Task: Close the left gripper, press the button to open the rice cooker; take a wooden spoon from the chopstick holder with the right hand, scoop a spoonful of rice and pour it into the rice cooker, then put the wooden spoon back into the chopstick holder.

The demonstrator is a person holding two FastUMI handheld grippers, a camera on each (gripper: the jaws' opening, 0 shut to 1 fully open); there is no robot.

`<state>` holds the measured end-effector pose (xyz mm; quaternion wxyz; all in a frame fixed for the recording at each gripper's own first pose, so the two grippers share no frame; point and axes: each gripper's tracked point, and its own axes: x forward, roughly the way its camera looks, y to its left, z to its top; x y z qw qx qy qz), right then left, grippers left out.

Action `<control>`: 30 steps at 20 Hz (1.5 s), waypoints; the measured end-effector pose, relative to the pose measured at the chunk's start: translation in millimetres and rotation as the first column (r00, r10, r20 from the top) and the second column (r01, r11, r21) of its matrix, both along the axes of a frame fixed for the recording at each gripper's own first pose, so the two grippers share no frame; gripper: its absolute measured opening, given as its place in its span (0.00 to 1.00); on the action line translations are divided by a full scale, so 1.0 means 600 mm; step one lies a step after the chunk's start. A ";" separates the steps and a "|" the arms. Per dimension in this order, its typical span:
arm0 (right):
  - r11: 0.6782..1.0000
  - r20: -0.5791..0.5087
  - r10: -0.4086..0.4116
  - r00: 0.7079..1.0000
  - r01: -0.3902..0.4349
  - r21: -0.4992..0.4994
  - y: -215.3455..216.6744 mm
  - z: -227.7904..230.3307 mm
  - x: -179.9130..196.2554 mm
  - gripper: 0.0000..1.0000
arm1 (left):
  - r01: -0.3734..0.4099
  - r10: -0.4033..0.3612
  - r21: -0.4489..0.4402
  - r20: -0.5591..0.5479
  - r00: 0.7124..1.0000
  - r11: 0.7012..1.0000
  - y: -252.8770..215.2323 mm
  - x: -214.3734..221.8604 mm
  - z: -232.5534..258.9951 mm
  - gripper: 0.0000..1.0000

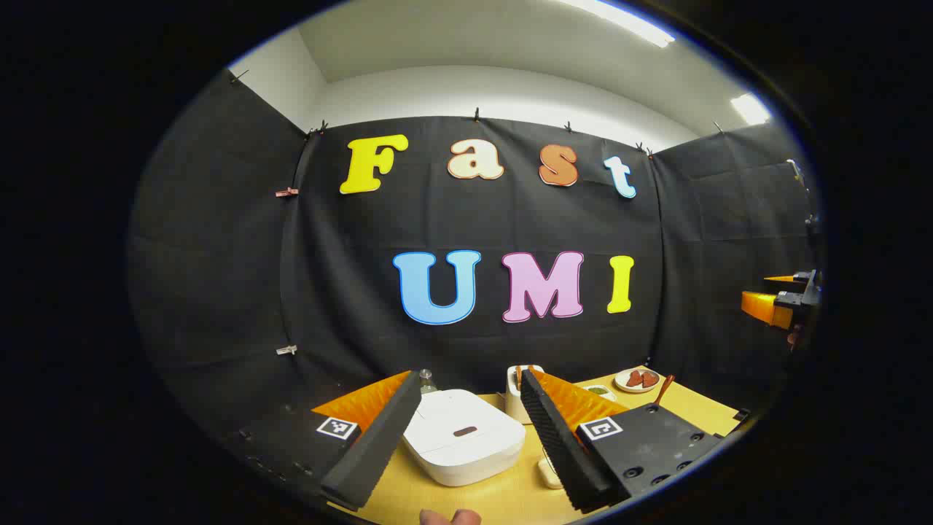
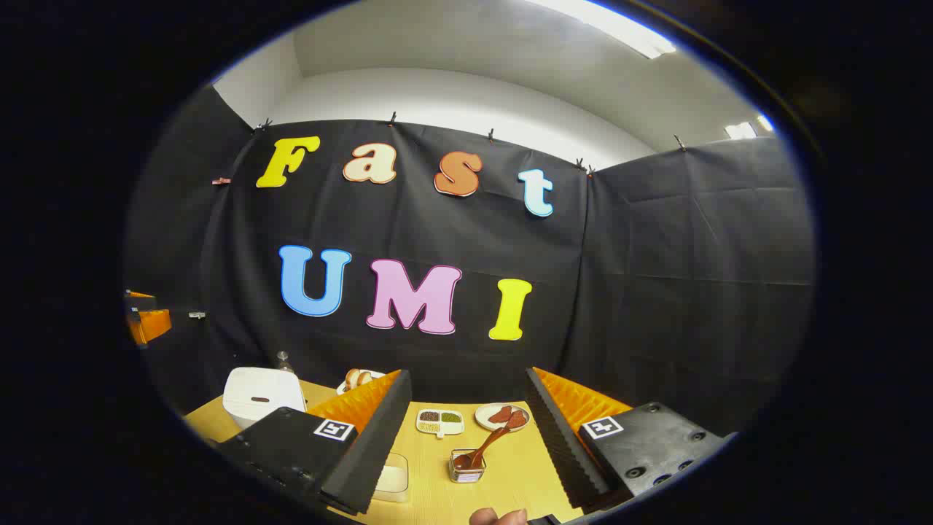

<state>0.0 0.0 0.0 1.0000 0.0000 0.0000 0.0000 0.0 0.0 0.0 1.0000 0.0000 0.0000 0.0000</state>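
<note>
Rice cooker first: it sits on the table straight ahead of your left gripper, low between its two fingers, lid down. Its button is the small dark oval on the lid. I judge the cooker rigid, smooth and heavy enough to stay put under a firm press, so push straight down on the button, not on the slick lid beside it. Your left gripper stands wide apart now and needs closing before it presses.

Your right gripper is spread wide too, holding nothing. The wooden spoon stands tilted in a small holder just ahead, between the fingers and a little to the right (bowl end down, handle leaning away toward the far plate). It looks light, stiff and thin; take it by the upper handle, squarely, or it may twist.
</note>
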 end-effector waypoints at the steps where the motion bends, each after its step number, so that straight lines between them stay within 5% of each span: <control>1: 1.000 0.002 -0.004 1.000 0.004 -0.004 -0.001 0.001 0.001 0.97 | -0.004 0.004 0.002 0.003 1.000 1.000 0.002 0.003 0.003 0.95; 25: 0.996 0.021 0.006 1.000 -0.004 -0.088 0.007 0.003 0.002 0.97 | 0.021 -0.021 -0.012 0.009 1.000 1.000 0.010 0.010 -0.003 0.93; 28: 0.995 0.024 -0.005 1.000 0.007 -0.098 0.000 0.003 0.000 0.97 | 0.048 -0.048 -0.001 0.000 0.999 0.999 0.002 0.015 -0.008 0.48; 30: 0.995 0.028 -0.018 0.999 0.021 -0.100 -0.010 0.004 0.001 0.97 | 0.141 -0.142 -0.015 -0.024 0.990 0.990 -0.026 0.018 -0.019 0.17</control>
